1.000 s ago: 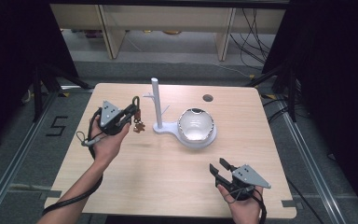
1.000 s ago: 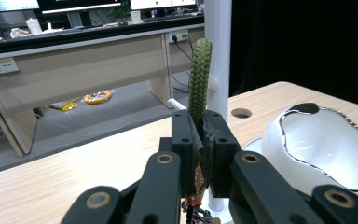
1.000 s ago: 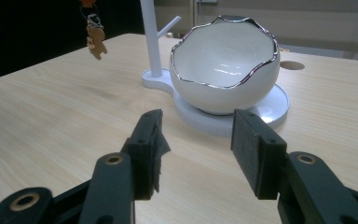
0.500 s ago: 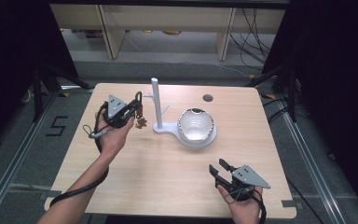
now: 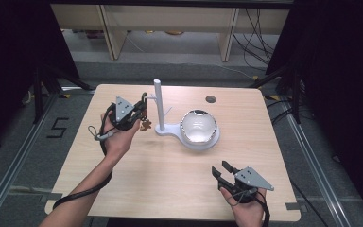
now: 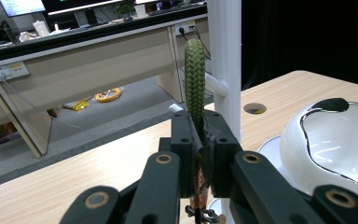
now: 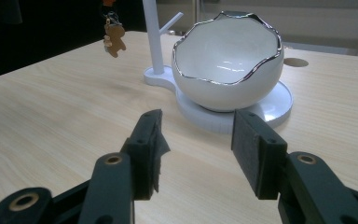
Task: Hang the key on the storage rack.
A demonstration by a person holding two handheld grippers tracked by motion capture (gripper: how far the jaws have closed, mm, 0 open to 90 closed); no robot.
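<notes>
Left gripper [image 5: 141, 109]: held up in the person's left hand [image 5: 118, 137] over the left part of the table [image 5: 137, 189], just left of the white post. Its jaws are closed tight on a green braided cord [image 6: 195, 79], which rises straight up from between the pads in the left gripper view.
Green braided cord: a loop, upright, its top close beside the post; in the left gripper view a short side peg on the post [image 6: 216, 86] lies just behind it. Contact between cord and peg cannot be told.
Charm: a small brown gingerbread-man figure [image 7: 113, 39] hangs from a metal clasp below the left gripper, clear of the table top.
White stand [image 5: 159, 106]: a thin upright post on a flat white base, near the middle of the table toward the far side.
Bowl [image 5: 198, 127]: a white eggshell-shaped bowl with a jagged silver rim, resting on the round part of the stand's base, just right of the post.
Right gripper [image 5: 222, 169]: low over the near right part of the table, held in the person's right hand [image 5: 246, 208]. Its jaws stand wide apart with nothing between them, pointing toward the bowl.
Table hole [image 5: 211, 99]: a small round opening near the far edge, behind the bowl.
</notes>
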